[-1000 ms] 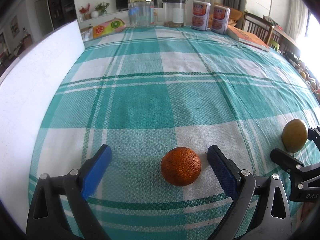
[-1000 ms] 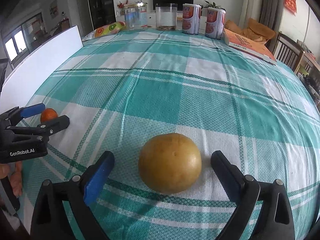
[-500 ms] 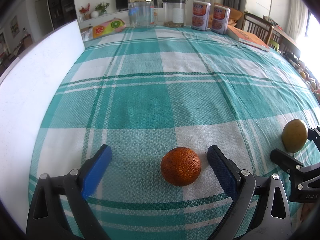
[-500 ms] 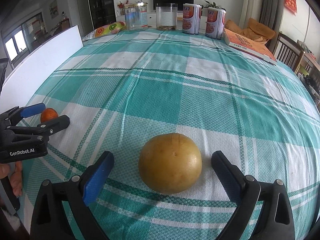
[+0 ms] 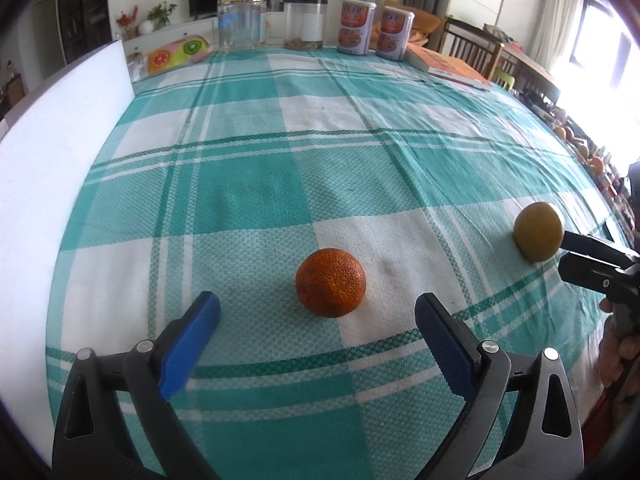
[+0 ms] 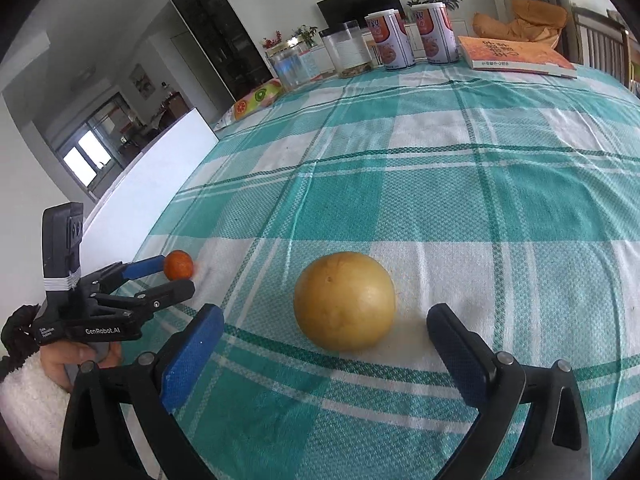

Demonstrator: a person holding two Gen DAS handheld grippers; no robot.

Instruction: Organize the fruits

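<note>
Orange (image 5: 330,282) seen just ahead of left gripper (image 5: 318,326), untouched, jaws held wide apart. Yellow fruit (image 6: 344,301), possibly pear, placed likewise before splayed right gripper (image 6: 325,346), near tablecloth (image 5: 256,184) front edge.

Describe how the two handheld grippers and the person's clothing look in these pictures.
Both the left gripper and right gripper have black plastic frames with silver bolts and blue ribbed finger pads. The left one's side reads "GenRobot.AI" in white and carries a black upright block. The person's cuff is fluffy white fleece.
</note>
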